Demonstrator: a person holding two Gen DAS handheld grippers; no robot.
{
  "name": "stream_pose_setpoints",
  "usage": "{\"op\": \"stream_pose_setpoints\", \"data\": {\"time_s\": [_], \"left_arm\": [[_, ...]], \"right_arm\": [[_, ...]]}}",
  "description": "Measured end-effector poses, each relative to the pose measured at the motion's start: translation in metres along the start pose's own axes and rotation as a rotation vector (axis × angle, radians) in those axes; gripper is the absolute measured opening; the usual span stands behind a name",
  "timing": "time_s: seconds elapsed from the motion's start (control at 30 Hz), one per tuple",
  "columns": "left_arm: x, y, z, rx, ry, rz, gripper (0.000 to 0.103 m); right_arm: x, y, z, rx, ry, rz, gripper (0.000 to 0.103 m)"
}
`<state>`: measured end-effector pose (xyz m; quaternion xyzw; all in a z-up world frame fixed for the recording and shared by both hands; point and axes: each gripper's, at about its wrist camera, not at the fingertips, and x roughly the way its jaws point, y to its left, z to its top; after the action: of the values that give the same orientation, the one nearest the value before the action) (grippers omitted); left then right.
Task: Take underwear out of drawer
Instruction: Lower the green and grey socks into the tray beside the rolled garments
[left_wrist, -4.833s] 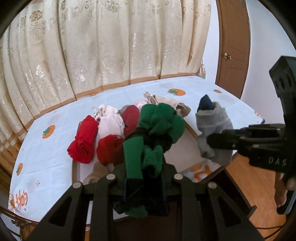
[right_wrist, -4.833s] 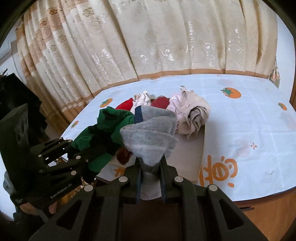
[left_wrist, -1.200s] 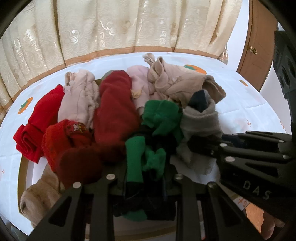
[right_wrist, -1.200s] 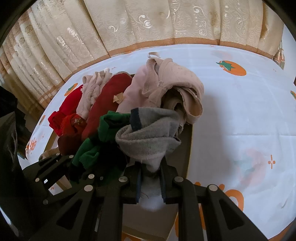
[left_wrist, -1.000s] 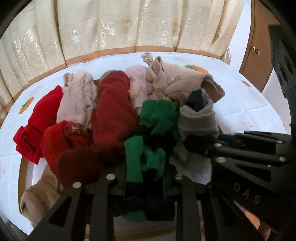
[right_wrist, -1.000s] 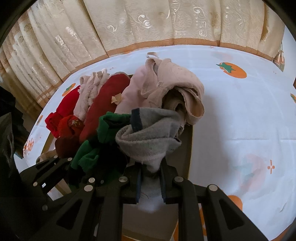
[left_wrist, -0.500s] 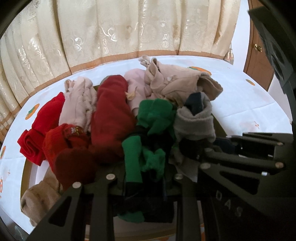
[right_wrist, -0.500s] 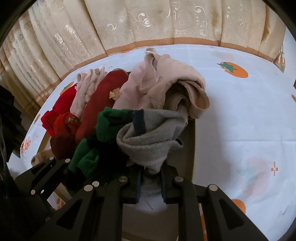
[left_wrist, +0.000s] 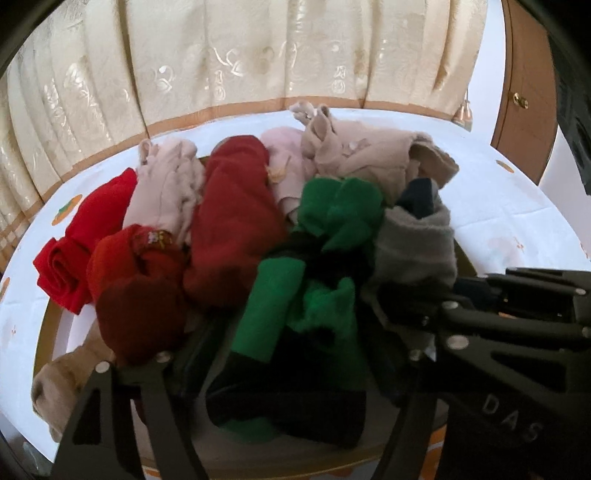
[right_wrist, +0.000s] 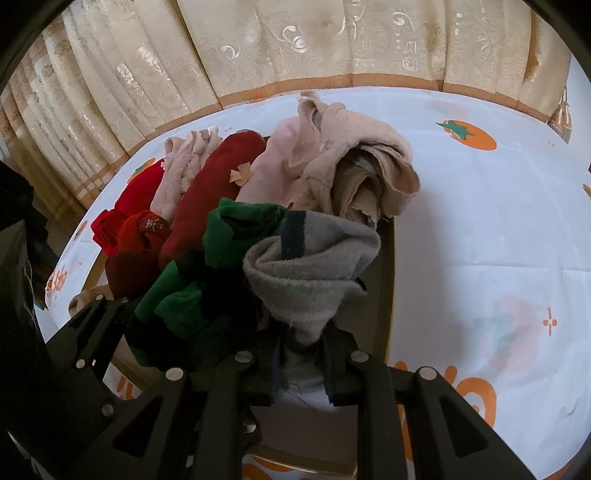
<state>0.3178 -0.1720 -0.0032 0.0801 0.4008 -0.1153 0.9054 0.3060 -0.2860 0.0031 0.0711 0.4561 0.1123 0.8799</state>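
My left gripper (left_wrist: 284, 365) is shut on a green and black garment (left_wrist: 295, 295), also seen in the right wrist view (right_wrist: 207, 273). My right gripper (right_wrist: 301, 365) is shut on a grey garment with a navy band (right_wrist: 314, 273), which shows at the right of the left wrist view (left_wrist: 413, 251). Both bundles hang side by side, low over the near end of a shallow wooden drawer tray (right_wrist: 388, 280) that holds rolled underwear: red pieces (left_wrist: 85, 240), a dark red one (left_wrist: 232, 221), pale pink ones (left_wrist: 166, 184) and a beige one (right_wrist: 362, 173).
The tray lies on a table with a white cloth printed with orange fruit (right_wrist: 480, 221). Cream curtains (right_wrist: 295, 44) hang behind the table. A wooden door (left_wrist: 524, 74) stands at the right. The right gripper's body (left_wrist: 498, 332) crowds the left wrist view.
Both grippers have moved forward and down from above the table edge to just over the tray's near end, still holding their garments. The two bundles have come closer together.
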Motion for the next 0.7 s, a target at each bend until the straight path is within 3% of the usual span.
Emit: {"op": "stream_pose_setpoints", "data": {"time_s": [0.13, 0.33, 0.43, 0.5, 0.6, 0.7], "left_arm": [[-0.005, -0.003, -0.002, 0.030, 0.005, 0.022, 0.075], [-0.025, -0.003, -0.006, 0.066, -0.055, 0.051, 0.076], [-0.034, 0.000, -0.005, 0.056, -0.084, 0.055, 0.082], [-0.041, 0.003, -0.005, 0.046, -0.100, 0.058, 0.091], [-0.050, 0.006, -0.006, 0.041, -0.124, 0.071, 0.093], [-0.057, 0.010, -0.007, 0.039, -0.133, 0.085, 0.094]], "right_arm": [[-0.004, 0.005, -0.006, -0.005, -0.004, -0.016, 0.027], [-0.021, 0.002, -0.013, 0.050, 0.007, 0.024, 0.046], [-0.033, -0.003, -0.017, 0.098, -0.011, 0.070, 0.050], [-0.038, -0.005, -0.019, 0.110, -0.029, 0.077, 0.051], [-0.045, -0.004, -0.021, 0.118, -0.057, 0.074, 0.060], [-0.050, -0.002, -0.024, 0.133, -0.078, 0.082, 0.061]]}}
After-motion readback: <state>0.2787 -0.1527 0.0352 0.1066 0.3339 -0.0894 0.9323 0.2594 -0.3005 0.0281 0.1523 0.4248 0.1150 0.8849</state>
